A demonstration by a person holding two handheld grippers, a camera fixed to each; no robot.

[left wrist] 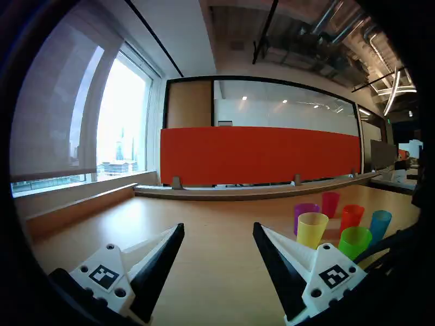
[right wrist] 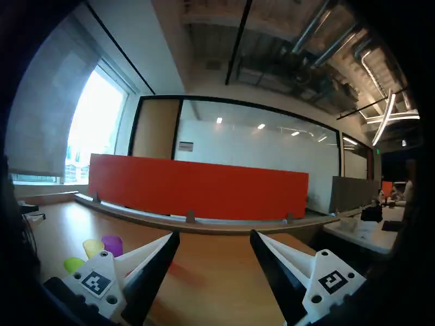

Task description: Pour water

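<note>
Several plastic cups stand in a cluster on the wooden table [left wrist: 217, 228]: a yellow cup [left wrist: 311, 230], a purple cup [left wrist: 303, 212], a magenta cup [left wrist: 329, 204], an orange cup [left wrist: 352, 217], a blue cup [left wrist: 379, 225] and a green cup [left wrist: 354, 242]. My left gripper [left wrist: 218, 231] is open, low over the table, with the cups just to the right of its right finger. My right gripper [right wrist: 214, 237] is also open and holds nothing. To the left of its left finger I see a yellow cup [right wrist: 93, 248], a purple cup [right wrist: 112, 244] and a green cup [right wrist: 73, 264].
A red divider panel [left wrist: 255, 155] runs along the table's far edge, with a glass wall behind it. A bright window [left wrist: 122, 125] and a wooden sill are at the left. Another desk [right wrist: 361, 231] with dark items stands at the right.
</note>
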